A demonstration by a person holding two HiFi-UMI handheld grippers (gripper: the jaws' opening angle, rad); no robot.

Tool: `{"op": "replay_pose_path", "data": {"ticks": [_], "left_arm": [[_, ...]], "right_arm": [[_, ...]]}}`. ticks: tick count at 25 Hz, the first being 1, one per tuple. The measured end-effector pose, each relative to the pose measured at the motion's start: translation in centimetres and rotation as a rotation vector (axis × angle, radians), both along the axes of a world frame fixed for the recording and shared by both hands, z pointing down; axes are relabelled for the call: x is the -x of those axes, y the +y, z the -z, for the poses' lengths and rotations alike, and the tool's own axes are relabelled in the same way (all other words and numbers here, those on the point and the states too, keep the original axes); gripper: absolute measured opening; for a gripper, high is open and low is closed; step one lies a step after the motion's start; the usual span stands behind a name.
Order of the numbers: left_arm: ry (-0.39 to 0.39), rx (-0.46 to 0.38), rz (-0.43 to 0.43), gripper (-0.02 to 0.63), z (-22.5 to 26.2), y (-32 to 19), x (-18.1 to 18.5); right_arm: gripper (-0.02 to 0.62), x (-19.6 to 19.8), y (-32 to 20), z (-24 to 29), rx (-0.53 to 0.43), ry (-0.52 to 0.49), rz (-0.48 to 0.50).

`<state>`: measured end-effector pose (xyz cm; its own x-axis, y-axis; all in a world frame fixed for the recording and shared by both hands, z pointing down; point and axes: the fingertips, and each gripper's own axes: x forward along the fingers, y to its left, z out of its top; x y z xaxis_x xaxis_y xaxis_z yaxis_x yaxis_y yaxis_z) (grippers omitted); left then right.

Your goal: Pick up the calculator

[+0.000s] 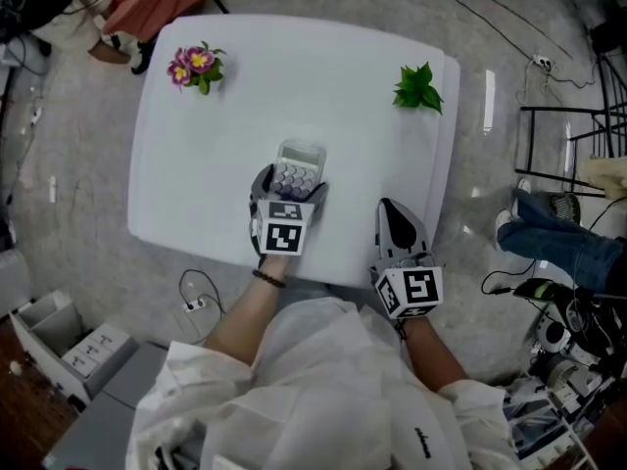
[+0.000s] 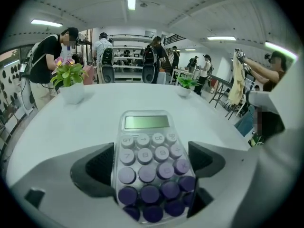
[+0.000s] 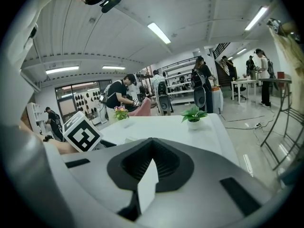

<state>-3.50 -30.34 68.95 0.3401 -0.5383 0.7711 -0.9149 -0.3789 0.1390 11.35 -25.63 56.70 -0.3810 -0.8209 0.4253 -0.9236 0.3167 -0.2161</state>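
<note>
A clear calculator (image 1: 299,164) with purple round keys and a green display lies near the front middle of the white table (image 1: 343,96). My left gripper (image 1: 289,186) is shut on it, one jaw against each long side of the keypad. In the left gripper view the calculator (image 2: 149,146) fills the gap between the grey jaws of the left gripper (image 2: 152,159), display pointing away. I cannot tell if it rests on the table or is just above it. My right gripper (image 1: 392,213) hovers at the table's front right edge, shut and empty, its jaws meeting at the right gripper's tip (image 3: 151,148).
A pot of pink flowers (image 1: 196,67) stands at the table's far left corner and a small green plant (image 1: 418,88) at the far right. A seated person's leg (image 1: 558,238), metal racks and cables lie right of the table. Boxes (image 1: 69,346) sit on the floor at lower left.
</note>
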Motion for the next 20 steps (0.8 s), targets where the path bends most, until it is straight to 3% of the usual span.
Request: {"op": "replay_pose_path", "data": {"ticks": [8, 20], "left_arm": [[0.026, -0.092, -0.021, 0.482, 4.7, -1.1, -0.1], [0.118, -0.29, -0.053, 0.482, 16.0, -1.8, -1.3]], "right_arm": [[0.017, -1.0, -1.2, 3.2, -0.07, 0.002, -0.042], [0.017, -4.6, -2.5, 10.4, -0.216, 0.01, -0.119]]}}
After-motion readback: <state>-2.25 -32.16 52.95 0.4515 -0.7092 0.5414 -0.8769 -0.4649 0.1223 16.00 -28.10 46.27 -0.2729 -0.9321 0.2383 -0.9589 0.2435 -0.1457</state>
